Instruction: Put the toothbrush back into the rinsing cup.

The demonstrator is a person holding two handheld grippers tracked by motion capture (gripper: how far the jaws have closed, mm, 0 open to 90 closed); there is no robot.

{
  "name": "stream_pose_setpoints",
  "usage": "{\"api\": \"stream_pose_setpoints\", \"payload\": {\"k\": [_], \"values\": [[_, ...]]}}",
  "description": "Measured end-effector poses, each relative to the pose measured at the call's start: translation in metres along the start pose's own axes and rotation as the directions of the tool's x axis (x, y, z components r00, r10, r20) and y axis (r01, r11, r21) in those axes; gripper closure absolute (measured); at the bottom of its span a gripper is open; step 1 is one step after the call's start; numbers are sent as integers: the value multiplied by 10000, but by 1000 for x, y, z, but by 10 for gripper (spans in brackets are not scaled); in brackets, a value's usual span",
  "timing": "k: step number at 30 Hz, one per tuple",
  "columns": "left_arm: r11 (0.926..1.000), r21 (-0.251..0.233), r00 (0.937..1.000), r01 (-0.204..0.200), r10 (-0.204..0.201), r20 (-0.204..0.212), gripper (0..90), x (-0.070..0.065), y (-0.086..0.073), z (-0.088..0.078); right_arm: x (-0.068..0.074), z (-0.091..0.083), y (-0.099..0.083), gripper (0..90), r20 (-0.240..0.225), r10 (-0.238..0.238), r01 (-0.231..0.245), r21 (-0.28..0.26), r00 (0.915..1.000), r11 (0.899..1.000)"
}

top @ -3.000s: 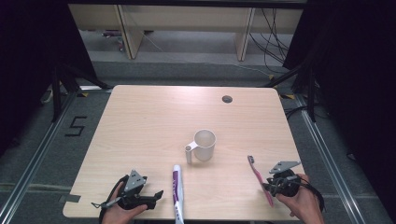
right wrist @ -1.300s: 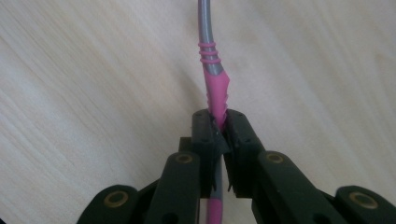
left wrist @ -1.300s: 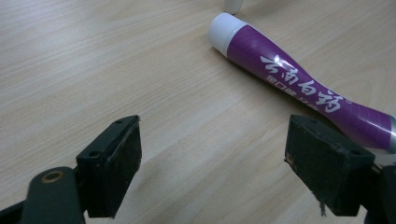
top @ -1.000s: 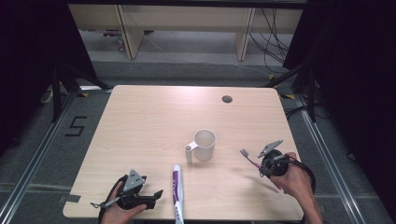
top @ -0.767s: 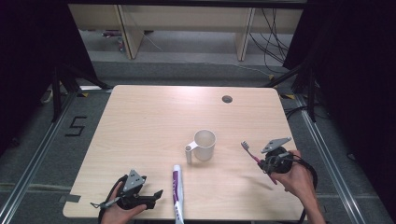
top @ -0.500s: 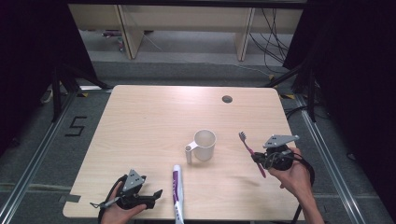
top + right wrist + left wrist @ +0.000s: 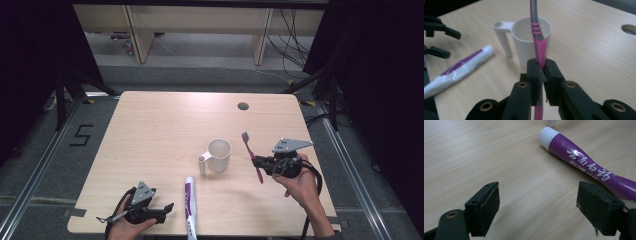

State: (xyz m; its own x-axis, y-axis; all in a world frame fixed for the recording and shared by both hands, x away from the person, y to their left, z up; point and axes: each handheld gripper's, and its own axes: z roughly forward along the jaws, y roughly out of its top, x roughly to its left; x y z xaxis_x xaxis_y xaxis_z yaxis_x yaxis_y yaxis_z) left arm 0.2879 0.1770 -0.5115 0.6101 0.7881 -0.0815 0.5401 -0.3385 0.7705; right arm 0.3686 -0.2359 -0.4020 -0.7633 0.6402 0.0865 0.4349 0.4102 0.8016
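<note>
High view. We see a wooden table (image 7: 150, 130) with a white cup (image 7: 219, 155) near its middle, handle toward the near left. The right gripper (image 7: 272, 164), held in the person's right hand (image 7: 300, 182), is lifted just right of the cup and clamps a pink toothbrush (image 7: 251, 156) partway along its handle; the bristle head points to the far side, and the lower end of the handle hangs below the jaws. The left gripper (image 7: 162, 211) rests at the near left edge, jaws apart, just left of a purple toothpaste tube (image 7: 189, 202) lying lengthwise, cap toward the cup.

Left gripper view. We see both pads spread wide over bare wood, holding nothing. The tube lies to the right of the gap, close to the right-hand pad, white cap at the far end. We judge the tube soft and light: a grip across its flat belly would squeeze it, so the stiffer shoulder beside the cap is the better hold.

Right gripper view. The jaws close tightly on the pink section of the toothbrush, whose grey neck rises in front of the cup. We judge the brush light, thin and smooth, stiff along its length but free to pivot between flat pads; the present hold near mid-handle limits that swing. The cup looks rigid and light, and could slide or tip if nudged.
</note>
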Motion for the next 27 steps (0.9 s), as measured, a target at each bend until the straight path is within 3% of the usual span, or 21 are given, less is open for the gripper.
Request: {"api": "stream_pose_setpoints", "payload": {"k": [2,3,7,12,20,21,24,27], "values": [[10000,-17,10000,7,-7,-24,185,0,0,0,2,2,3,838,-34,-37,37,-160,10000,9999],[10000,-15,9999,26,-26,-121,185,0,0,0,6,9,9,839,-162,-207,198,-568,9997,9982],[10000,-4,10000,-4,4,-74,185,0,0,0,13,17,18,838,-228,-381,359,-910,9990,9952],[10000,-22,10000,25,-25,-36,185,0,0,0,27,38,33,838,-648,-492,396,-1421,9967,9891],[10000,-34,10000,40,-40,11,185,-1,0,0,42,61,49,838,-1124,-403,186,-1879,9928,9820],[10000,-15,10000,12,-12,39,185,0,0,0,43,64,50,838,-1355,-401,134,-1925,9900,9812],[10000,-34,10000,33,-33,35,185,0,0,0,47,71,56,839,-1180,-493,230,-2151,9918,9763],[10000,-42,10000,3,-3,18,185,-1,0,0,47,74,60,838,-1357,-532,226,-2177,9893,9758]]}}
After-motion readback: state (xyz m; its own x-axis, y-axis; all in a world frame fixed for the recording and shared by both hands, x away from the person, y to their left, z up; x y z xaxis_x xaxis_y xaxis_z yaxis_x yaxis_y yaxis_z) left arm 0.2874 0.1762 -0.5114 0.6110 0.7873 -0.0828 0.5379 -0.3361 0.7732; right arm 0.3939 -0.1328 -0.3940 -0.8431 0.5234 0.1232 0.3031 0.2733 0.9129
